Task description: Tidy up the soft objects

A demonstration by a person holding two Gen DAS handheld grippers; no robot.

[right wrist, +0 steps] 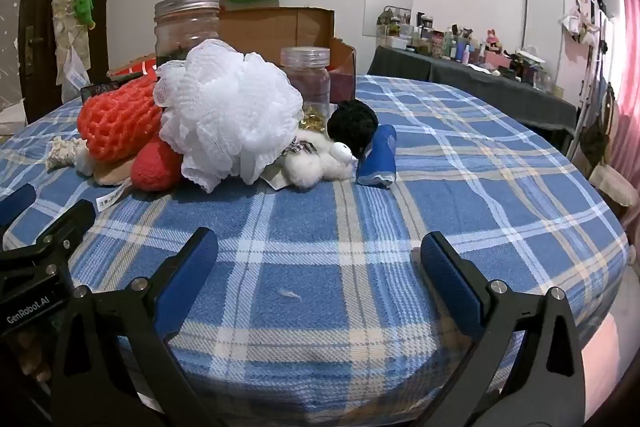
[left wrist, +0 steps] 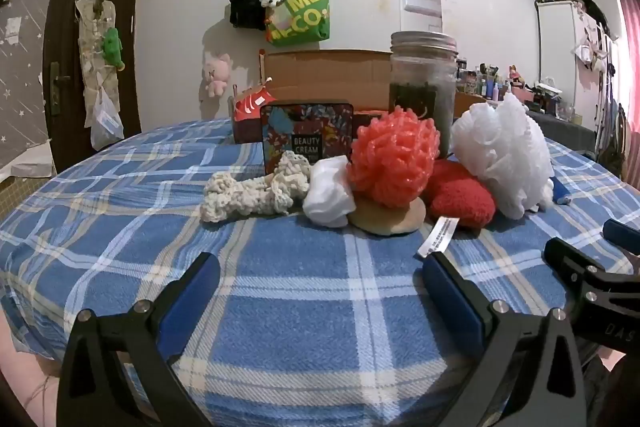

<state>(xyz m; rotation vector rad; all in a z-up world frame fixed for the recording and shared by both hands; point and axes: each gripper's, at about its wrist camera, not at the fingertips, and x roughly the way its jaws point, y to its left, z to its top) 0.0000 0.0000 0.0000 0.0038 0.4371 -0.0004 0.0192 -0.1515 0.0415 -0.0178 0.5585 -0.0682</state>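
A pile of soft things lies on the blue plaid cloth [left wrist: 304, 291]. In the left wrist view: a cream rope toy [left wrist: 248, 193], a white soft lump [left wrist: 330, 195], an orange mesh puff [left wrist: 394, 159], a tan pad [left wrist: 386, 219], a red knitted piece [left wrist: 460, 201] with a label, and a white mesh puff [left wrist: 504, 155]. The right wrist view also shows the white puff [right wrist: 228, 115], a white plush [right wrist: 320, 161], a black pompom [right wrist: 353, 125] and a blue rolled cloth [right wrist: 378, 157]. My left gripper [left wrist: 320, 273] and right gripper [right wrist: 318, 253] are open, empty, short of the pile.
Behind the pile stand a floral tin [left wrist: 306, 135], a metal-lidded glass jar [left wrist: 423, 75], a small plastic jar [right wrist: 306, 79], a red box [left wrist: 250, 111] and an open cardboard box [right wrist: 280, 27]. A cluttered dark table [right wrist: 472, 75] is at the right.
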